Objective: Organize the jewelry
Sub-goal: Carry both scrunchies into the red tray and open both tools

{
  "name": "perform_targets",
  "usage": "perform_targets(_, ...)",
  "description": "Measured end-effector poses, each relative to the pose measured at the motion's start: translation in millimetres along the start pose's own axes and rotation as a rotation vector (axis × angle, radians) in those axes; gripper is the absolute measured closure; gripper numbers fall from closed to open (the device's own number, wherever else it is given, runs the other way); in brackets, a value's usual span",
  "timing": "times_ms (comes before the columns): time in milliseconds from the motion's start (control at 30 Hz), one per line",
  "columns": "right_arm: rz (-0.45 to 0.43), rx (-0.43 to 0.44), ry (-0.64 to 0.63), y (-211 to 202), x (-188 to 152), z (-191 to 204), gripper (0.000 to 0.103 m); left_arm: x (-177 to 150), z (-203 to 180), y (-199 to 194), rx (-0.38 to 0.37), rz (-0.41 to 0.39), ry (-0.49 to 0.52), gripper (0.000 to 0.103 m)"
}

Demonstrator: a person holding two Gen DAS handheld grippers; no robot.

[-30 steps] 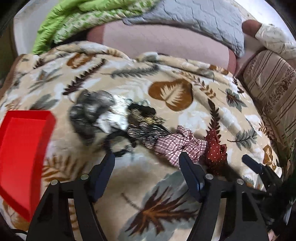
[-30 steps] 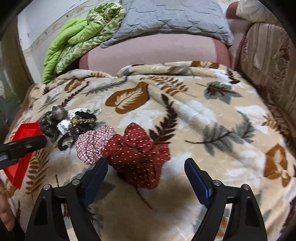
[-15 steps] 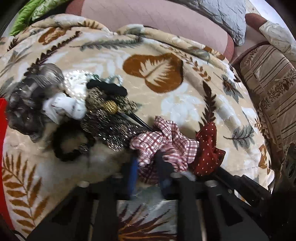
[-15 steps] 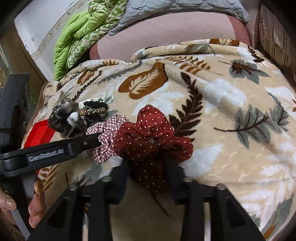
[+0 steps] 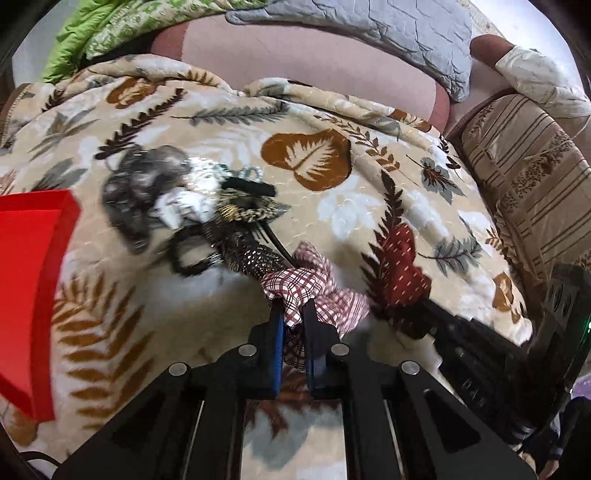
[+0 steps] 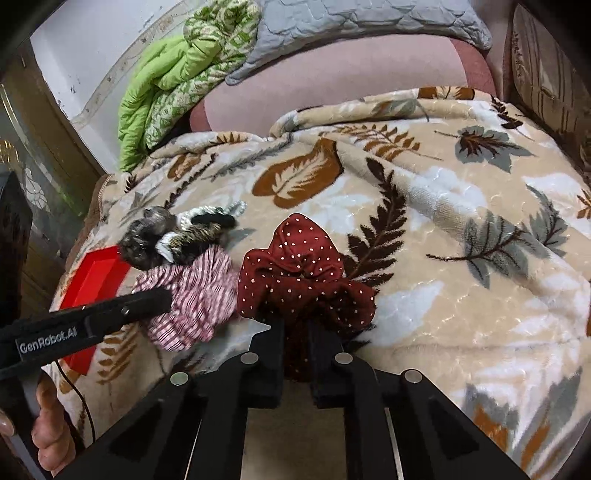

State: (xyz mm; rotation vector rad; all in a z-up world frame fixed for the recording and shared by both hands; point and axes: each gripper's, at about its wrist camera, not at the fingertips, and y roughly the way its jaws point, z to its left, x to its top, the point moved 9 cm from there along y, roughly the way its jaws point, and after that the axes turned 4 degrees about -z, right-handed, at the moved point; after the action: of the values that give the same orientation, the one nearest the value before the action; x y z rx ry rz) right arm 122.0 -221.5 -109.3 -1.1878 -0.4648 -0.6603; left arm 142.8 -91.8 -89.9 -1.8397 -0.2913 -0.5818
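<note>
My left gripper [image 5: 293,314] is shut on a pink plaid scrunchie [image 5: 314,286], which also shows in the right wrist view [image 6: 192,295]. My right gripper [image 6: 295,328] is shut on a dark red dotted scrunchie [image 6: 299,269], seen too in the left wrist view [image 5: 400,262]. A pile of hair ties and jewelry [image 5: 207,210] lies on the leaf-print blanket [image 5: 314,206] just beyond the plaid scrunchie: a grey scrunchie [image 5: 140,184], a gold braided band [image 5: 247,212], a black loop [image 5: 192,254]. A red tray [image 5: 29,291] sits at the left.
The blanket [image 6: 461,229] covers a pink sofa seat [image 6: 332,77]. Green quilts [image 6: 177,74] and a grey pillow [image 6: 351,22] lie behind. A striped brown cushion [image 5: 532,177] stands at the right. The left gripper's body [image 6: 74,325] crosses the right wrist view.
Both grippers went from wide open to shut, the left on the plaid scrunchie and the right on the red dotted one. Both scrunchies now look lifted and pulled apart from each other.
</note>
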Motion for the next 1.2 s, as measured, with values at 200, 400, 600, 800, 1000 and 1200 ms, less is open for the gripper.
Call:
perform_targets(200,-0.033,-0.004,-0.050,-30.5,4.5,32.2,0.092,-9.4,33.6,-49.7,-0.001,-0.049,-0.019,0.094)
perform_targets(400,-0.032,0.005,-0.123,-48.0,5.9,73.3,0.092,-20.6,81.9,-91.5,0.033,-0.101,-0.064,0.094)
perform_targets(600,0.000,0.039,-0.143,-44.5,1.5,114.1,0.092,-15.0,141.8,-134.5,0.150,-0.192,-0.050,0.094)
perform_targets(800,0.043,0.127,-0.189,-28.4,7.3,177.3,0.092,-7.6,221.2,-153.8,0.246,-0.224,-0.124,0.094)
perform_targets(1000,0.098,0.239,-0.275,15.4,13.2,266.5,0.092,10.3,300.6,-138.0,0.295,-0.187,-0.217,0.094)
perform_targets(1200,0.171,0.264,-0.331,88.1,8.2,333.1,0.092,35.1,358.6,-103.8,0.347,-0.151,-0.253,0.094)
